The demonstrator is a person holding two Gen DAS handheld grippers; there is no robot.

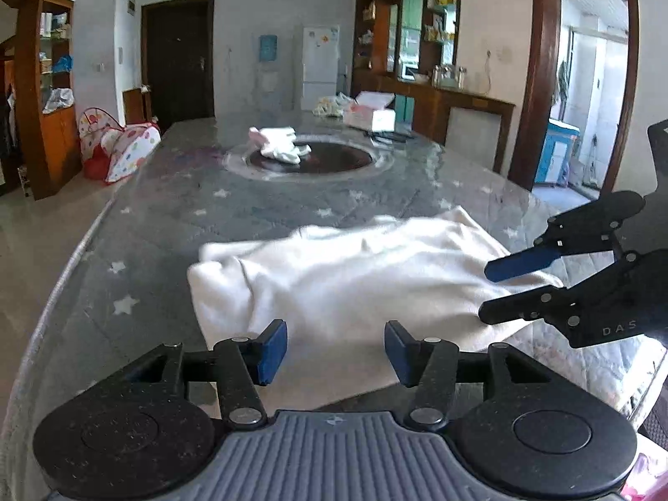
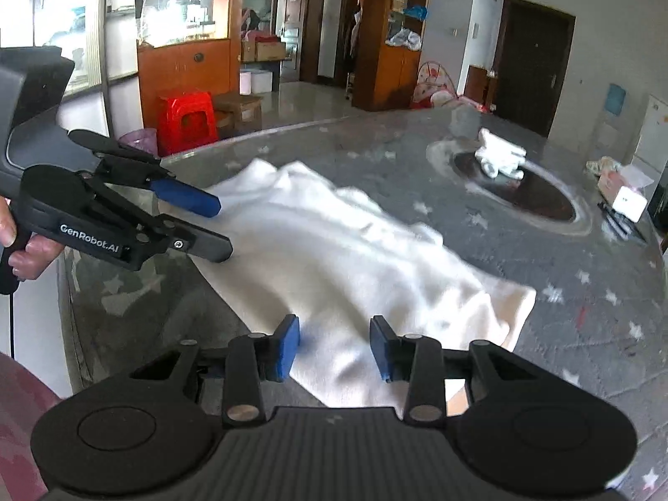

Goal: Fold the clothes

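grey star-printed covering spans the round desk [image 1: 175, 208], with wooden shelving and a dark door behind it.

1. left gripper [image 1: 336, 352]: we hold it low at the near rim of the desk, pointing across the surface. its jaws stand apart, with nothing between the blue pads [image 1: 273, 350]. in the right wrist view the same gripper [image 2: 217, 229] comes in from the left side, a hand [image 2: 25, 246] wrapped around its handle, and its tips sit at the edge of the cloth; we cannot tell whether they touch it.

2. right gripper [image 2: 334, 348]: we hold it low over the near edge of the cloth, aimed across the desk. its jaws stand apart and clamp nothing. in the left wrist view it [image 1: 490, 292] enters from the right, tips over the cloth's right side.

3. white cloth [image 1: 355, 275]: it lies rumpled and partly spread on the near part of the desk, between the two grippers. its outline is blurred.

4. dark round inset [image 1: 334, 158] at the desk centre: a small bundle of white fabric [image 1: 279, 144] rests on it, well apart from the white cloth.

5. white box [image 1: 371, 115] at the far side of the desk: its lid is raised; we cannot make out its contents.
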